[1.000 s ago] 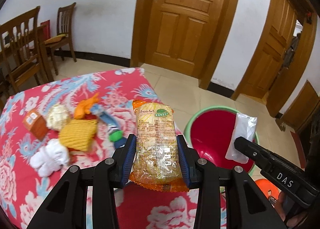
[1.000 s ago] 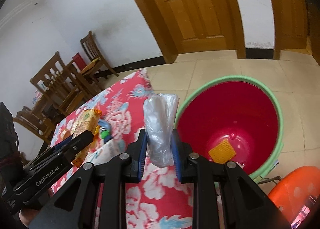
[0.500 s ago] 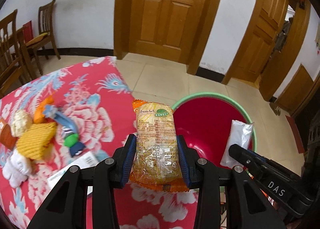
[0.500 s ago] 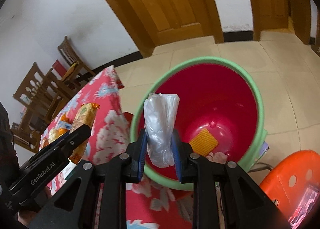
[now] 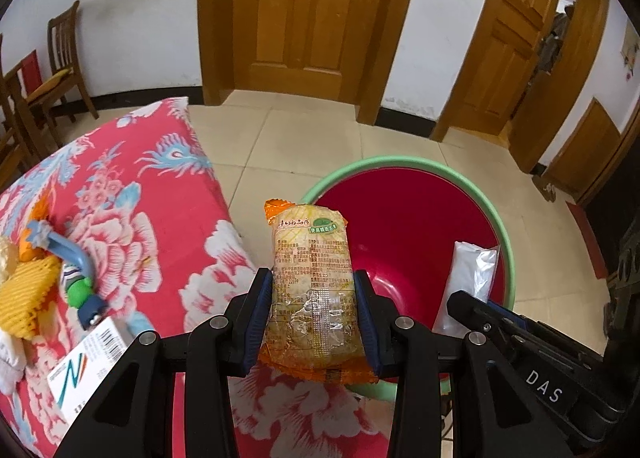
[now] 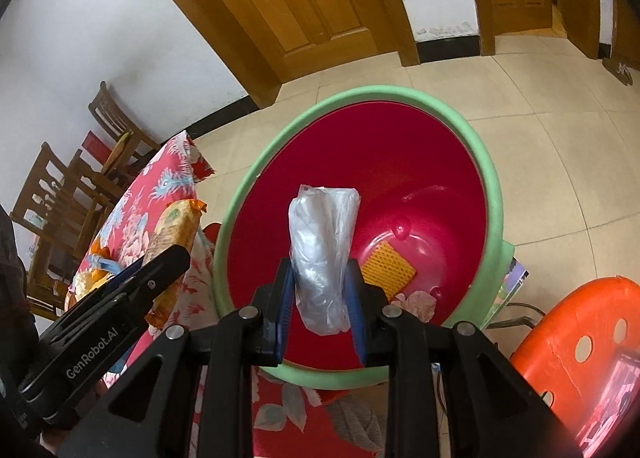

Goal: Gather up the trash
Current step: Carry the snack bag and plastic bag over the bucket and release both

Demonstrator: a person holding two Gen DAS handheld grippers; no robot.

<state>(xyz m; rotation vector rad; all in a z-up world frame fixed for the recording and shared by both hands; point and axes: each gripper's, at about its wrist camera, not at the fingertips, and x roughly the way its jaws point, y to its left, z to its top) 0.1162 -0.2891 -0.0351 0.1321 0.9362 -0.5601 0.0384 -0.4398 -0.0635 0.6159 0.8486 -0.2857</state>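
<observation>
The left gripper [image 5: 314, 312] is clamping an orange snack packet [image 5: 311, 290] above the table's edge, just short of the red bin [image 5: 404, 217]; it should clear the green rim before letting go. The right gripper [image 6: 320, 296] is gripping a clear plastic bag [image 6: 322, 254] over the bin's mouth, ready to drop.

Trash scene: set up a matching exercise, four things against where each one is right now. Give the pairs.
Things:
1. snack packet
2. clear plastic bag
3. yellow mesh piece
4. white box

Places:
A. on the bottom of the red bin
B. on the floral tablecloth
C. between the left gripper pads
D. between the right gripper pads

Pairs: 1-C, 2-D, 3-A, 4-B
</observation>
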